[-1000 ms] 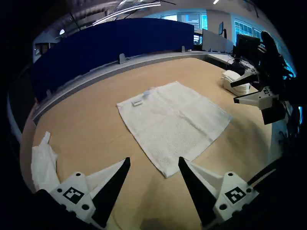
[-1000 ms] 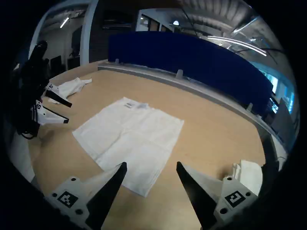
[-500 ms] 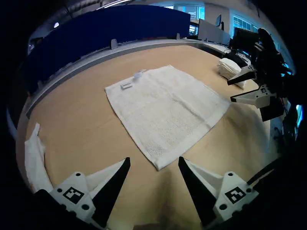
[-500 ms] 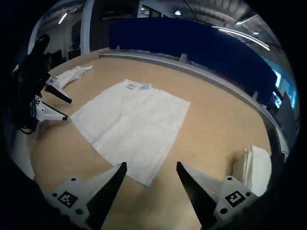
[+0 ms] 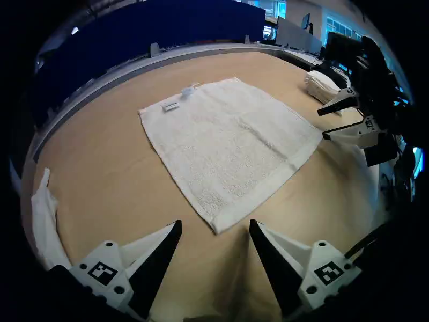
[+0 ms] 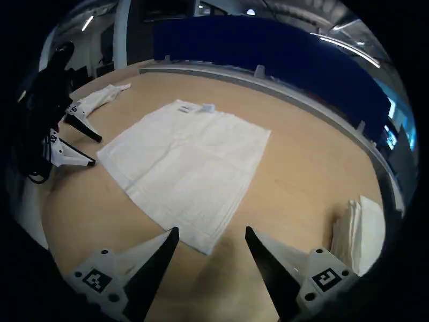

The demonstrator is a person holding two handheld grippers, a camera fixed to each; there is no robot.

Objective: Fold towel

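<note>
A white towel (image 5: 230, 142) lies spread flat on the wooden table (image 5: 107, 161), a small label at its far corner. My left gripper (image 5: 215, 239) is open, its fingers either side of the towel's near corner, just above it. In the right gripper view the same towel (image 6: 187, 161) lies flat, and my right gripper (image 6: 210, 241) is open over another near corner. The right gripper (image 5: 335, 121) shows at the right of the left gripper view; the left gripper (image 6: 86, 147) shows at the left of the right gripper view.
A stack of folded white towels (image 6: 362, 236) sits at the table's right end, seen too as folded towels (image 5: 322, 86) beyond the right gripper. A crumpled white cloth (image 5: 45, 214) lies at the left edge, also cloth (image 6: 102, 96). A blue partition (image 5: 134, 32) backs the table.
Both grippers have moved forward and lower toward the towel's near corners; the towel looms larger in both views. Both stay open.
</note>
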